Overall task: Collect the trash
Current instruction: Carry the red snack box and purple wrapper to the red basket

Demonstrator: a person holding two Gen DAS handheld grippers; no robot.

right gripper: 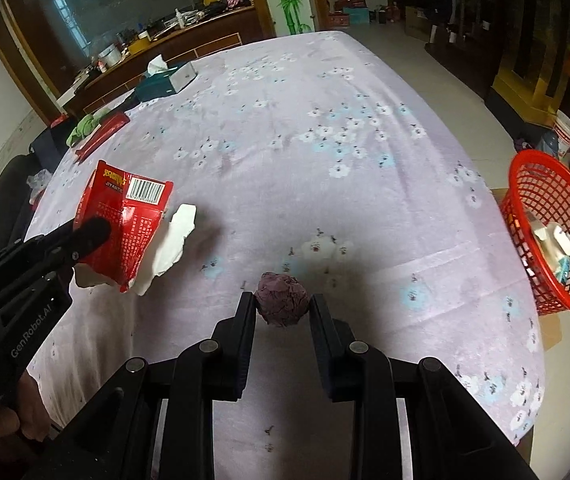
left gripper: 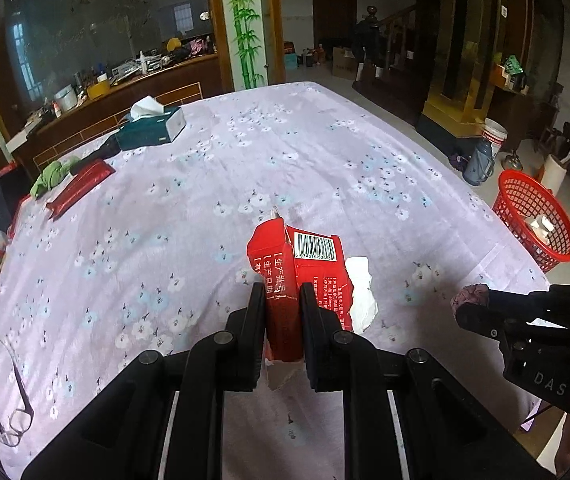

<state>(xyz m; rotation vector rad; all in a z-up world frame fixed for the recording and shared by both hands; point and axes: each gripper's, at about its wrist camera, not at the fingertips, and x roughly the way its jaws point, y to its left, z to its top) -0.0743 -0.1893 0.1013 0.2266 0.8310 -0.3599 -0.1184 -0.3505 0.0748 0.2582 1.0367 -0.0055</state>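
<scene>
My left gripper [left gripper: 283, 300] is shut on a torn red package [left gripper: 305, 264] with a barcode, held above the table; a white inner lining [left gripper: 361, 292] hangs from it. From the right wrist view the same red package [right gripper: 125, 220] sits in the left gripper [right gripper: 93, 230] at the left. My right gripper [right gripper: 283, 308] is shut on a crumpled purple paper ball [right gripper: 281, 298], also seen as the paper ball [left gripper: 471, 296] at the tip of the right gripper [left gripper: 469, 308]. A red mesh basket [right gripper: 545, 240] with some scraps inside stands off the table's right edge; the basket [left gripper: 533, 220] shows in the left view too.
The table wears a lilac flowered cloth [left gripper: 245, 152]. At its far left lie a teal tissue box [left gripper: 153, 128], a flat red packet [left gripper: 81, 188] and a green cloth [left gripper: 51, 176]. Eyeglasses [left gripper: 13, 412] rest near the front left. A white bucket [left gripper: 493, 136] and flask stand on the floor.
</scene>
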